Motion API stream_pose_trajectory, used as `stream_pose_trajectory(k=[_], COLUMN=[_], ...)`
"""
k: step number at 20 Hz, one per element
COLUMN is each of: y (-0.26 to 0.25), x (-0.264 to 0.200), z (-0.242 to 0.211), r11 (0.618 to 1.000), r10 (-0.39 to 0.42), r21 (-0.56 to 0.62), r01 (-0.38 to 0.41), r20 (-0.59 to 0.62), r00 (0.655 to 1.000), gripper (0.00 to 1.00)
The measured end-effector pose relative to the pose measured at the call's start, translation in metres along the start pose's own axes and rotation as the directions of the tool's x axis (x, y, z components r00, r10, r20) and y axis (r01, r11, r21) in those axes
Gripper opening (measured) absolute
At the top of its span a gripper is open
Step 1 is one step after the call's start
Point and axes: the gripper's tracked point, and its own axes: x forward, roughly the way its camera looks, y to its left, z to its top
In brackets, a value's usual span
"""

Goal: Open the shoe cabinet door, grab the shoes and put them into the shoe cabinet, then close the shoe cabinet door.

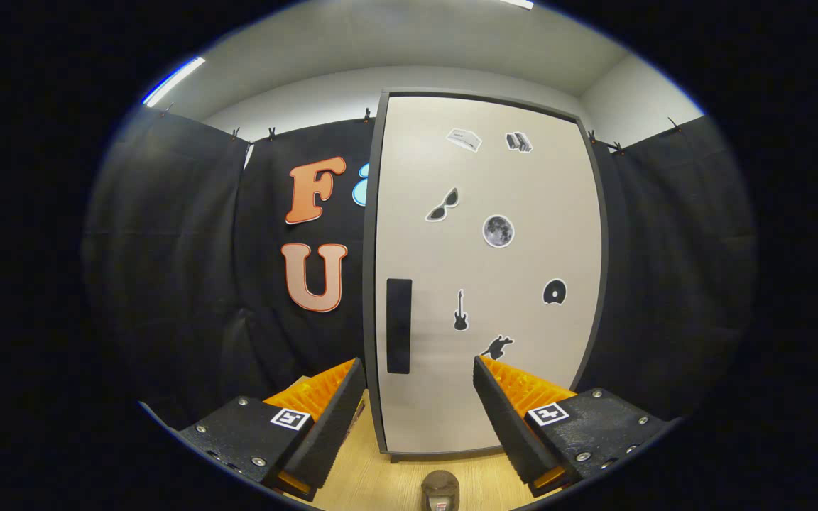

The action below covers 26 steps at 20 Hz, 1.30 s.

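Gripper view, cabinet: the shoe cabinet (487, 277) stands upright on the wooden tabletop (373, 475), its pale door (522, 213) shut flush inside a dark frame, with the black booth cloth on both sides of it.
Gripper view, handle: a dark upright handle slot (399, 326) sits low on the door, close to the cabinet's left edge; the hinges are therefore most likely on the cabinet's right side.
Gripper view, stickers: small stickers (498, 231) are scattered over the door to the right of the handle slot; they play no part in the job.
Gripper view, tool: the tool (420, 369) is spread wide with nothing between its fingers, and it is short of the cabinet, apart from the door; the handle slot shows in the gap, nearer the left finger.
Gripper view, shoe: a small dark rounded thing (440, 488) lies on the tabletop in front of the cabinet, on the near side under the tool; it may be the toe of a shoe, but too little of it shows to be sure.
Step in hand: opening the door looks like the first step, not yet begun.
Doing it well: shift left until the handle slot is centred, hook one finger into it, then pull outward along an arc round the right edge, keeping clear of the thing below.
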Motion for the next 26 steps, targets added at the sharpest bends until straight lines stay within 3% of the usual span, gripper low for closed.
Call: stream_pose_trajectory(k=[12, 16, 20, 21, 26], y=[0.028, 0.03, 0.02, 0.02, 0.02], x=[0.101, 0.119, 0.129, 0.128, 0.125], z=[-0.002, -0.009, -0.015, -0.016, -0.018], r11=[0.999, 0.999, 1.0, 0.999, 0.998], r10=[0.041, 0.034, -0.02, -0.017, -0.005], r21=[0.006, 0.022, 0.016, 0.036, 0.059], r01=[-0.041, -0.033, 0.02, 0.018, 0.006], r20=[0.008, -0.006, -0.023, -0.026, -0.016], r00=[0.999, 0.999, 1.0, 1.0, 1.0], gripper=[0.95, 0.83, 0.56, 0.41, 0.32])
